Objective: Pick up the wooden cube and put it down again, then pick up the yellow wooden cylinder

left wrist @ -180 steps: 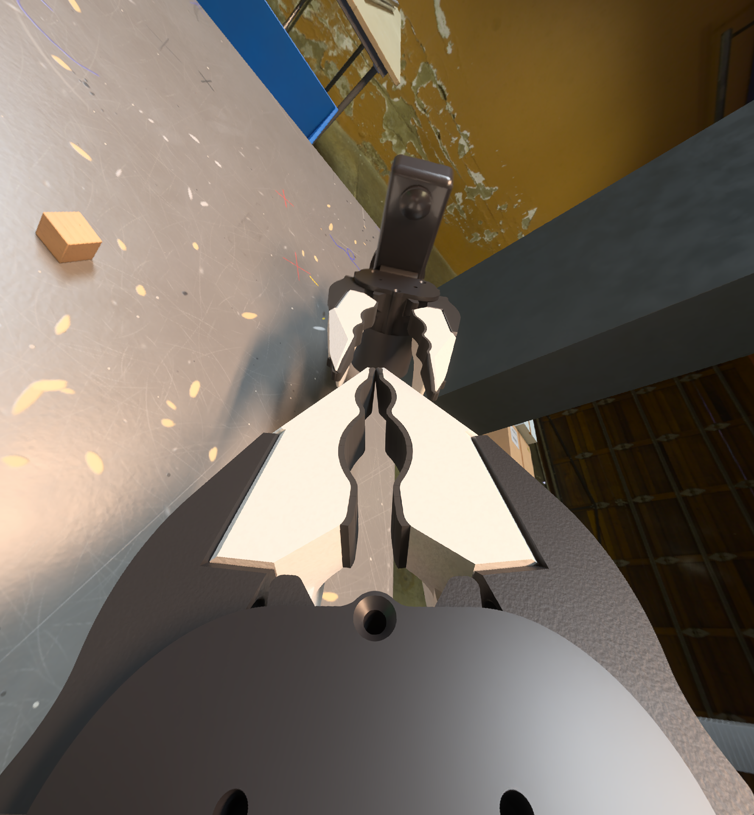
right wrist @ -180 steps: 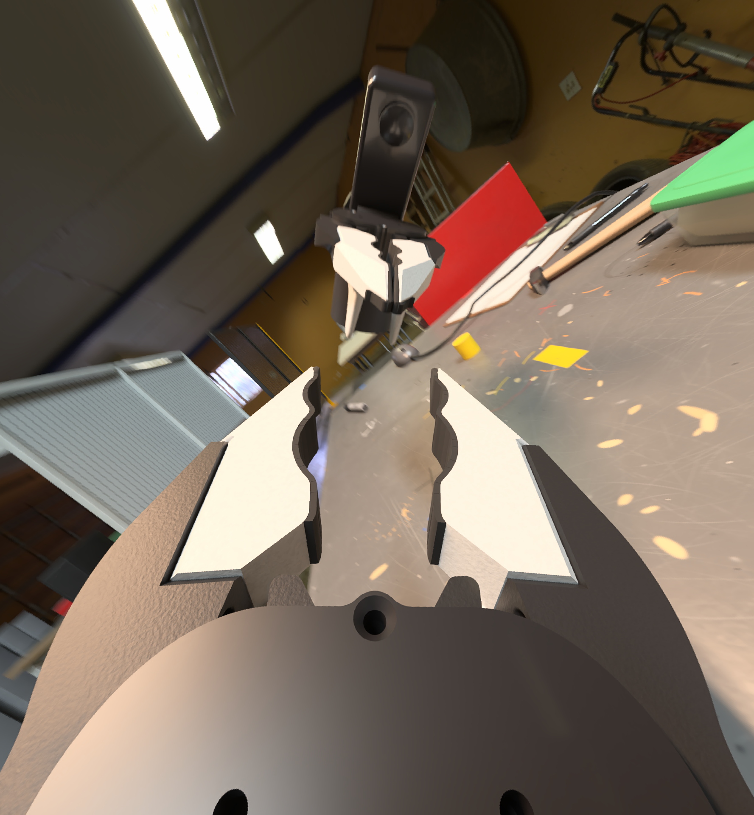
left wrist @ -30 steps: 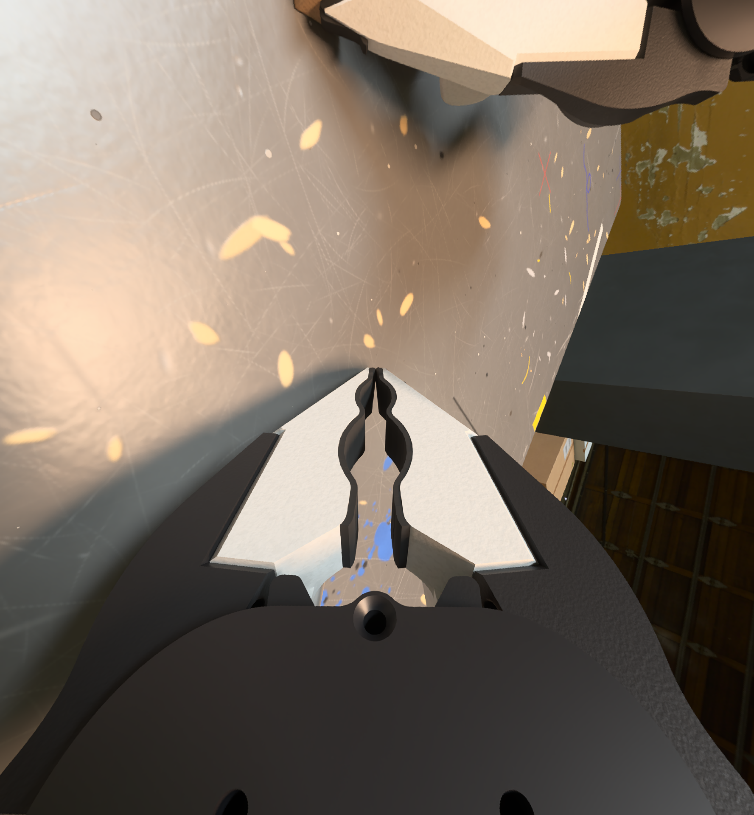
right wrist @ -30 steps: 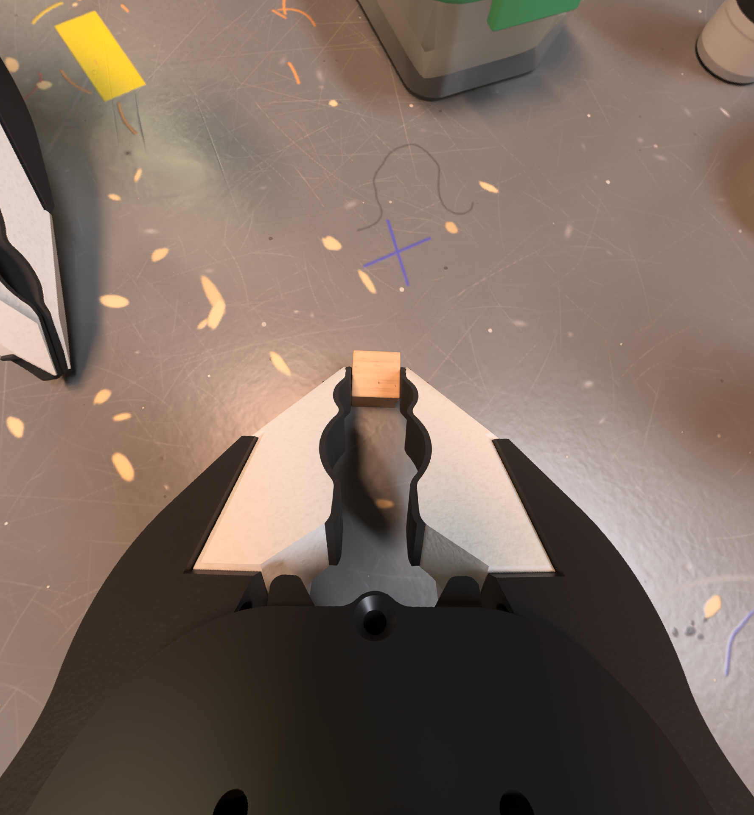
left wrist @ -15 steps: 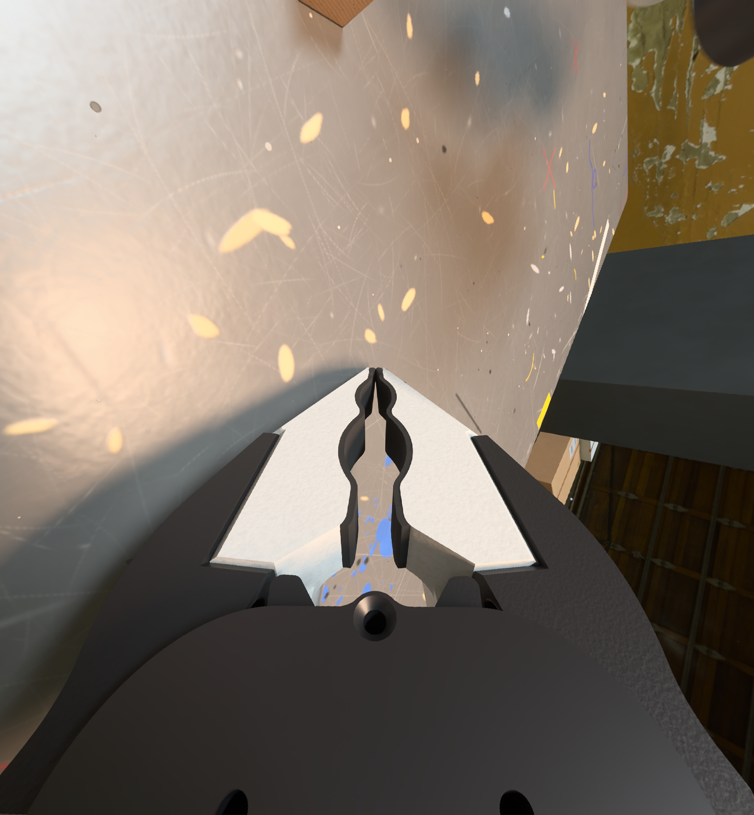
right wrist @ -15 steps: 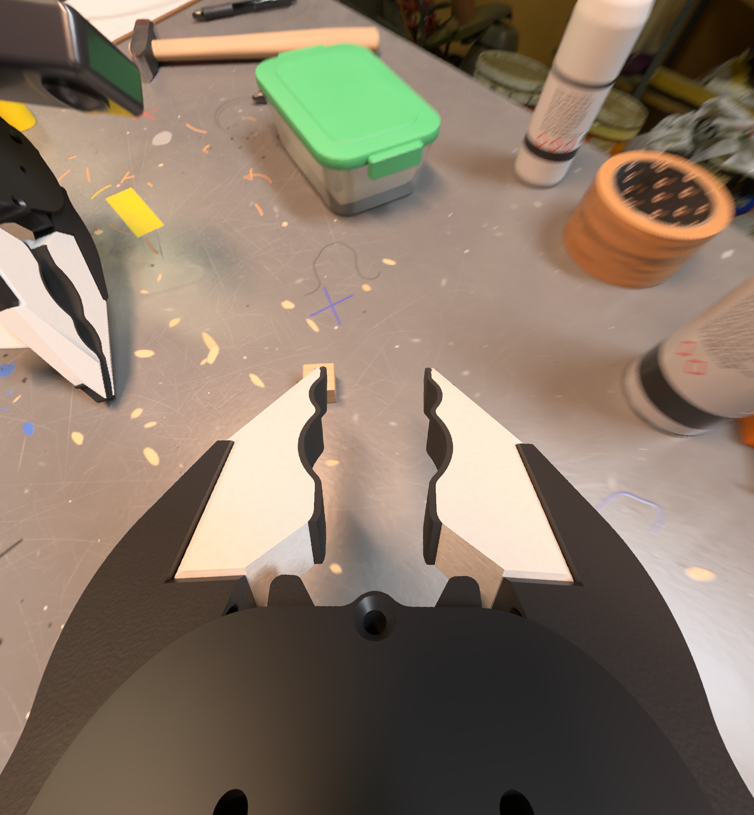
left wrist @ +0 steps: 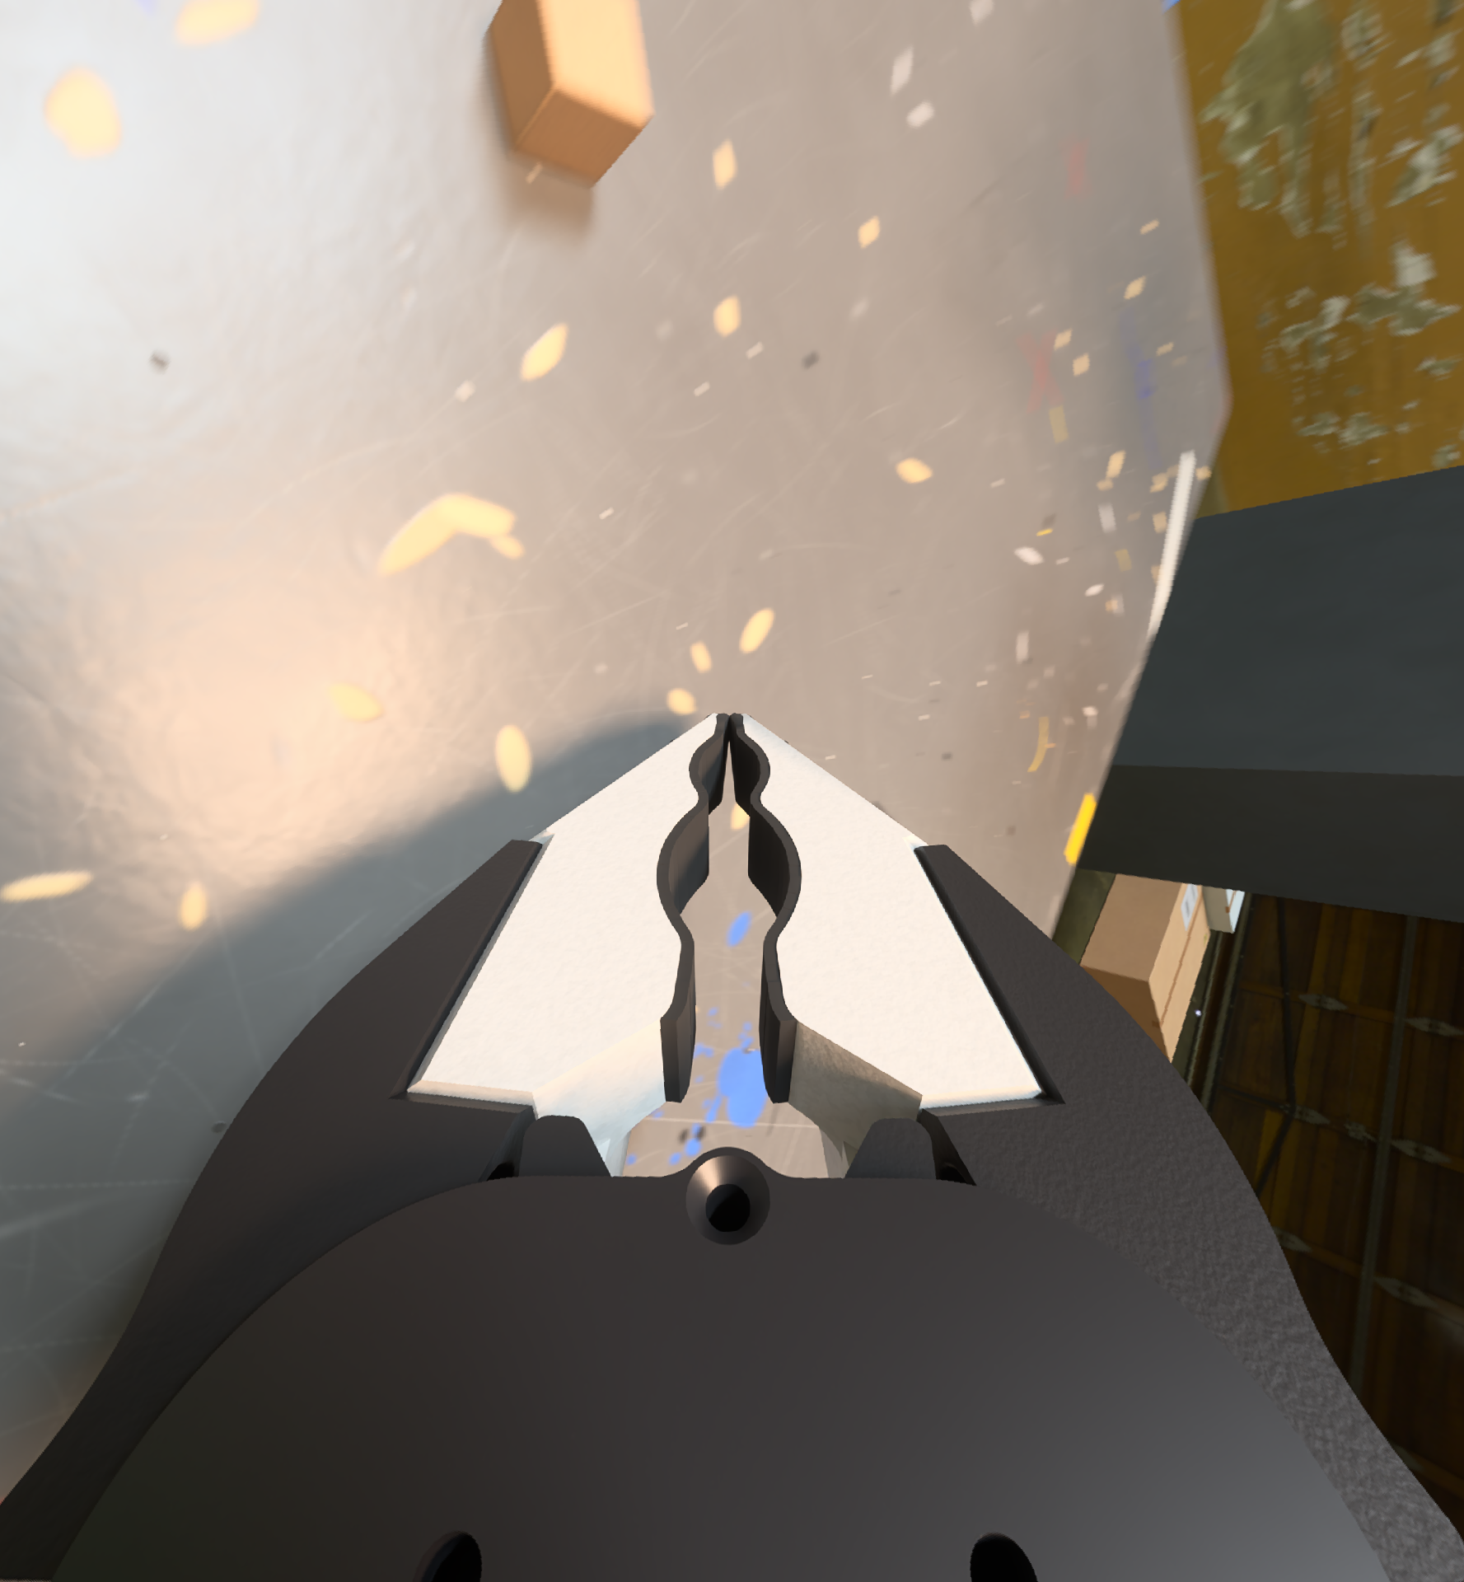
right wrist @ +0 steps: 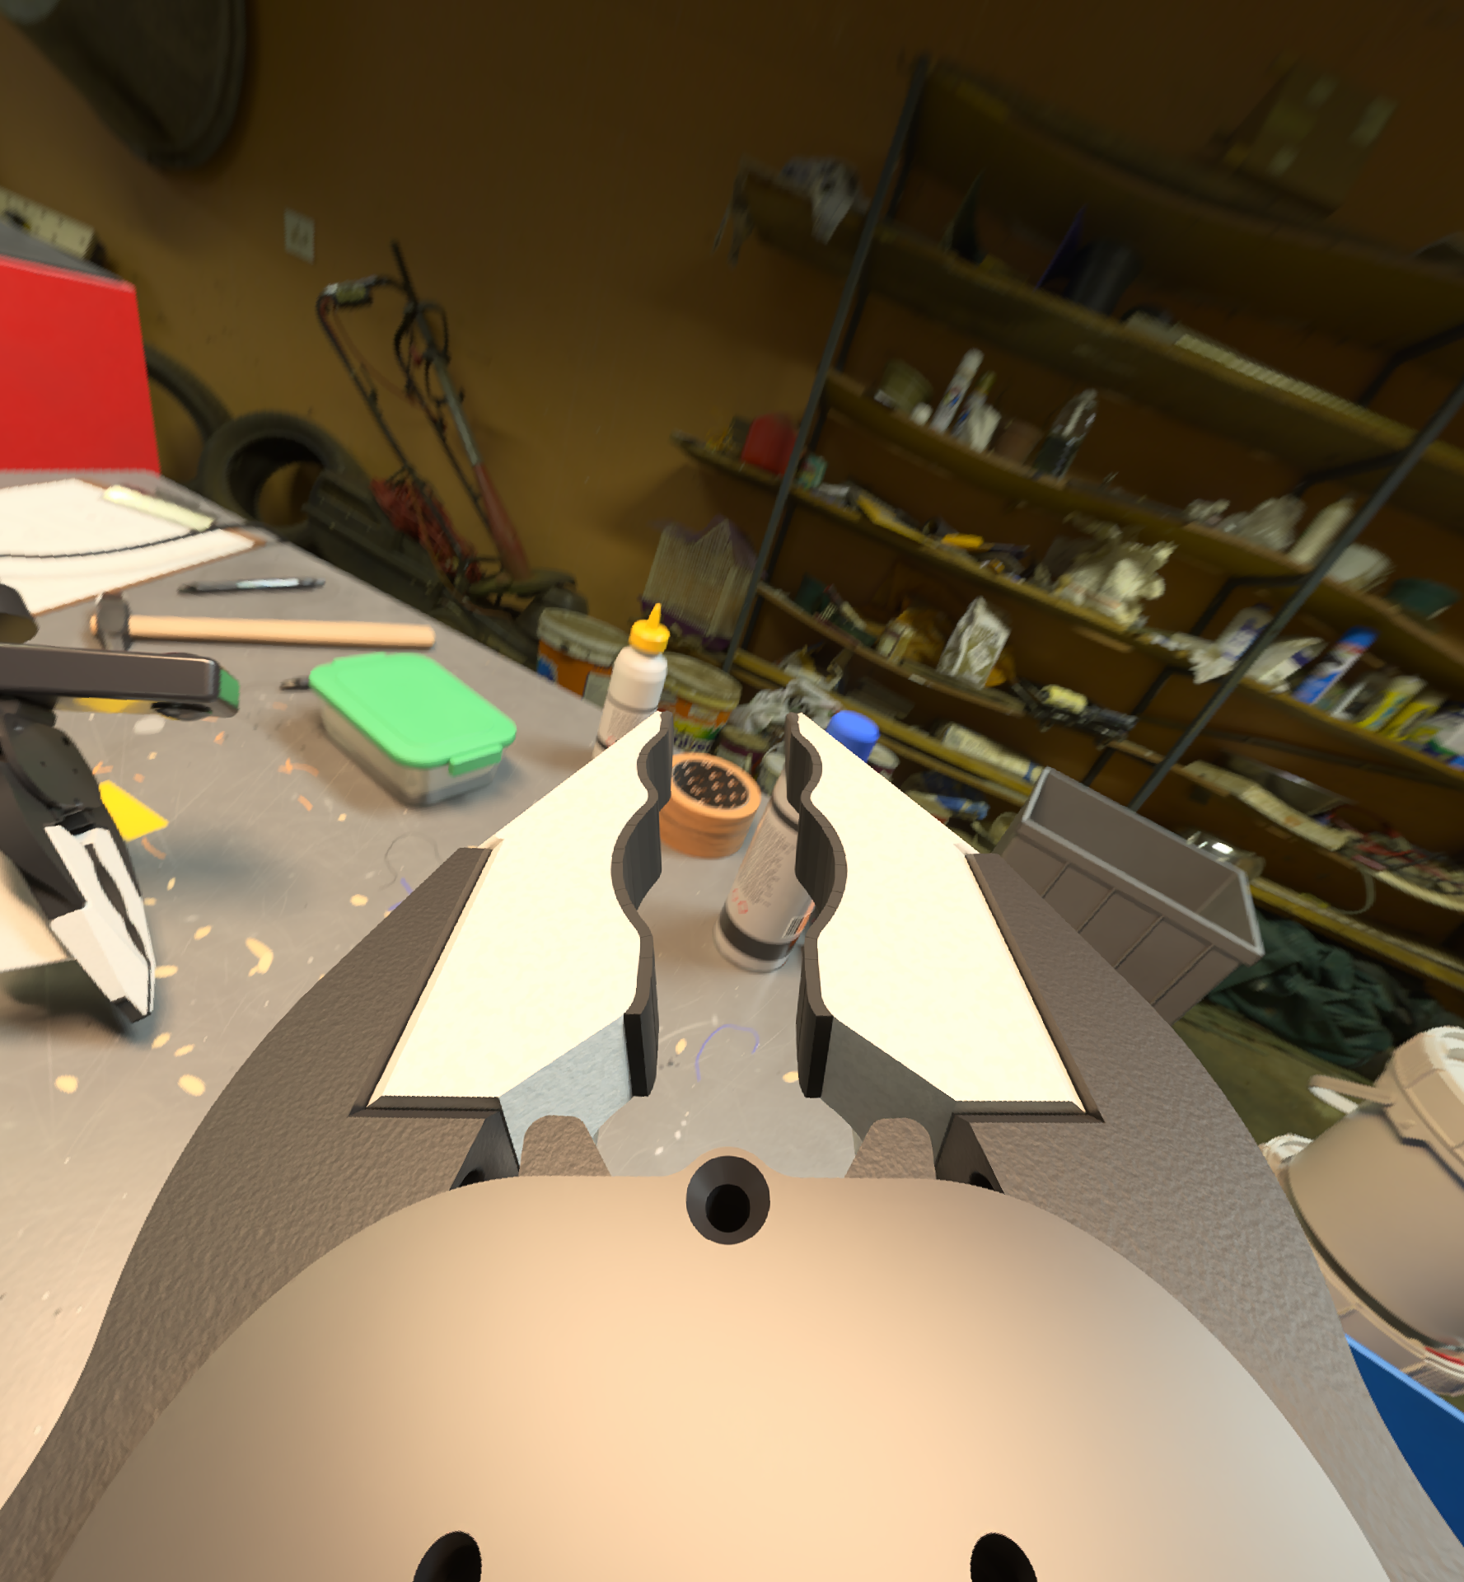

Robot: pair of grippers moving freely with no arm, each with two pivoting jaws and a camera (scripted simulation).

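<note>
The wooden cube lies on the grey speckled table, at the top of the left wrist view, well ahead of my left gripper. The left gripper is shut and empty, close above the table. My right gripper is open and empty, raised and pointing across the table toward the shelves. The left gripper also shows in the right wrist view at the left edge, its tips near the table. The cube does not show in the right wrist view. The yellow cylinder is in neither view.
In the right wrist view, a green-lidded box, a hammer, a clipboard, an orange disc stack, a lying spray can, a glue bottle and a grey bin sit on the table.
The right gripper has let go of the cube, opened, lifted away and tilted up toward the shelves. In the left wrist view the cube now shows fully on the table; the left gripper stays shut.
</note>
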